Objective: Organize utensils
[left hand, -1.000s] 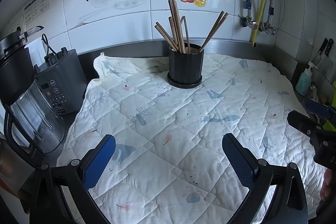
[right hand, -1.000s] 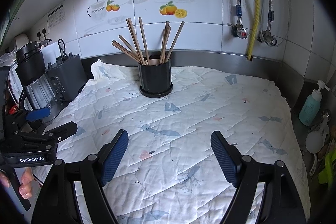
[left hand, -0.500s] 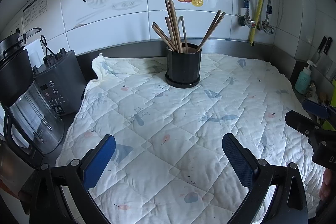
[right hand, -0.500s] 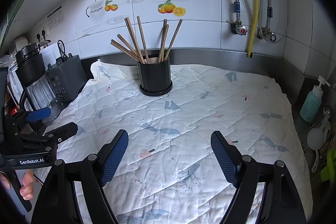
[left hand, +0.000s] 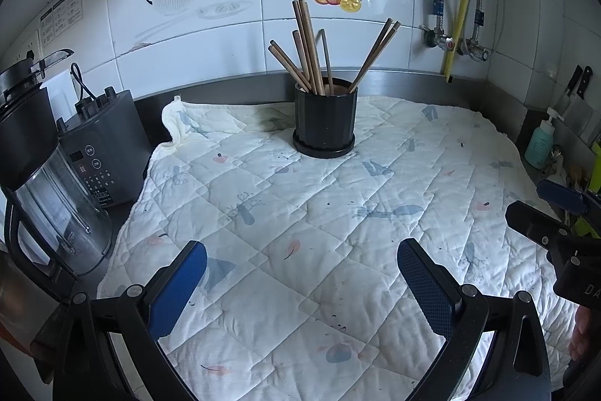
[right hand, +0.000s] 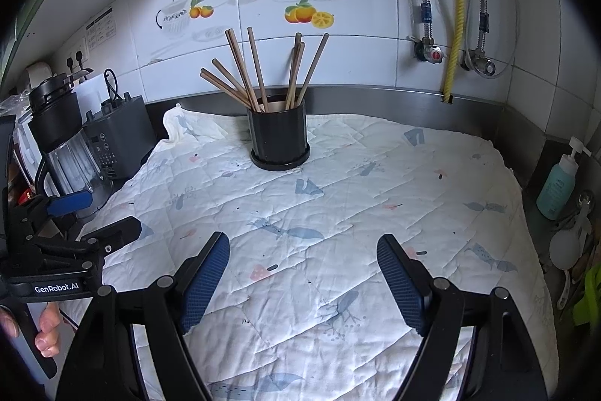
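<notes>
A black ribbed holder (left hand: 324, 117) (right hand: 278, 138) stands on its saucer at the back of the quilted cloth (left hand: 300, 213) (right hand: 338, 205). Several brown chopsticks (left hand: 308, 47) (right hand: 255, 70) lean out of it in all directions. My left gripper (left hand: 300, 258) hovers over the near part of the cloth, open, nothing between its blue pads. My right gripper (right hand: 303, 250) is open too and empty, also well short of the holder. Each gripper shows at the edge of the other's view: the right gripper (left hand: 552, 213) at the right, the left gripper (right hand: 82, 224) at the left.
A blender jug (left hand: 45, 198) and its dark base (left hand: 101, 145) stand left of the cloth. A teal soap bottle (right hand: 559, 183) and a ladle (right hand: 567, 247) sit at the right edge. Pipes and valves (right hand: 435, 53) run down the tiled wall behind.
Both views have shifted only slightly; the holder and chopsticks stay put and both grippers remain open over the cloth.
</notes>
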Action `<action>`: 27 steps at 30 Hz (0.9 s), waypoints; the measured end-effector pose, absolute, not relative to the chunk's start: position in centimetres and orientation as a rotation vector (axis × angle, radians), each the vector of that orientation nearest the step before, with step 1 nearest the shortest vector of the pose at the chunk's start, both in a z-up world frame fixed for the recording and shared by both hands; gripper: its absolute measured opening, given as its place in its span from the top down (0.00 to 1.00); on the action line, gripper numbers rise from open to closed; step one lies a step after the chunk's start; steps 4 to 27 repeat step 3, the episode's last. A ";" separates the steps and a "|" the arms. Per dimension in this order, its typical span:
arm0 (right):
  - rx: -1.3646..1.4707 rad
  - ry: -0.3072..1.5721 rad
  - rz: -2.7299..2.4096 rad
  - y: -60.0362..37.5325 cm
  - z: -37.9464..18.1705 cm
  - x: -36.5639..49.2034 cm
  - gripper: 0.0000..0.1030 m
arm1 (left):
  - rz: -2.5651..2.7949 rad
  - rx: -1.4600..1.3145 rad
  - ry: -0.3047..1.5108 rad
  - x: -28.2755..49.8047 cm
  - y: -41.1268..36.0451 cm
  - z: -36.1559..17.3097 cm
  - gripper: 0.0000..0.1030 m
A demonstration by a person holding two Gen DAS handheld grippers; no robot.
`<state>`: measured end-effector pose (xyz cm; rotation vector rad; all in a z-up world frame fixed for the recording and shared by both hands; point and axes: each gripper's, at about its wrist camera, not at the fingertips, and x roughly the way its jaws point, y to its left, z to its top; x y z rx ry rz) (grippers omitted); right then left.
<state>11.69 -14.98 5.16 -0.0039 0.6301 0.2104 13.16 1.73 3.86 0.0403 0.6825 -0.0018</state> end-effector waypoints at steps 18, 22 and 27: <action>-0.003 0.630 0.209 -15.0 5.2 11.7 0.14 | -0.004 0.046 0.684 13.2 1.6 3.9 0.00; -0.003 0.630 0.209 -15.0 5.2 11.7 0.14 | -0.004 0.046 0.684 13.2 1.6 3.9 0.00; -0.003 0.630 0.209 -15.0 5.2 11.7 0.14 | -0.004 0.046 0.684 13.2 1.6 3.9 0.00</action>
